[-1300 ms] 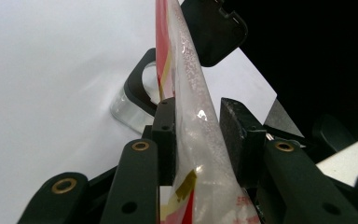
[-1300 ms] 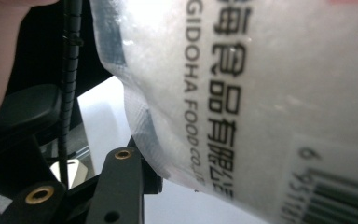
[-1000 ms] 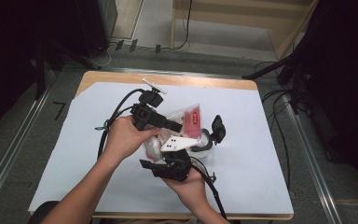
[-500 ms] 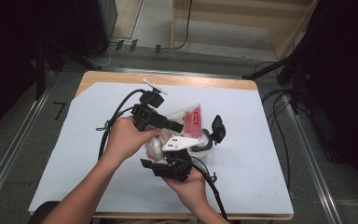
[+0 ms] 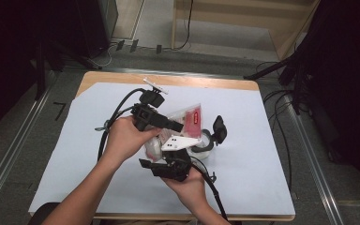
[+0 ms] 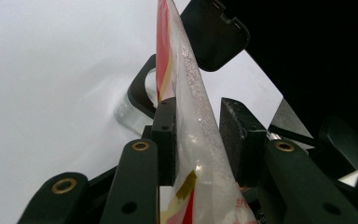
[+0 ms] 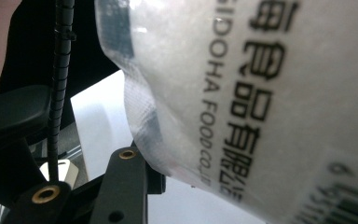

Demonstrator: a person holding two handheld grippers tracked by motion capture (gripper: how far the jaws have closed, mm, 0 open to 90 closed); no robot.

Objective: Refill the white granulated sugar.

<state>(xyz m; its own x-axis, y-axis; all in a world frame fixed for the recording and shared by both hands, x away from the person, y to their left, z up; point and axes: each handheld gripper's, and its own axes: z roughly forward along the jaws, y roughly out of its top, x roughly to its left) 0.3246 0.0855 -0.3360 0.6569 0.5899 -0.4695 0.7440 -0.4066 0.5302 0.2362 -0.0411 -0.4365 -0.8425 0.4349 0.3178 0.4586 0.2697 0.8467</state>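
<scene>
A clear plastic bag [image 5: 190, 117] with a red label and white grains is held up over the table's middle. My left gripper [image 5: 176, 126] comes in from the left and is shut on it; in the left gripper view the bag [image 6: 191, 116] stands edge-on between both pads [image 6: 165, 135]. My right gripper [image 5: 171, 154] comes from below under its grey plate and grips the bag's lower end. There the printed bag [image 7: 261, 93] covers its right jaw, and the left finger [image 7: 121, 186] touches the bag's edge. A clear jar [image 5: 202, 144] with a hinged black lid [image 5: 219, 129] open stands under the bag.
A white sheet [image 5: 243, 178] covers the wooden table [image 5: 168, 79]. Black cables [image 5: 115, 117] trail from both grippers across it. Metal floor rails [image 5: 14, 140] and dark stands flank the table.
</scene>
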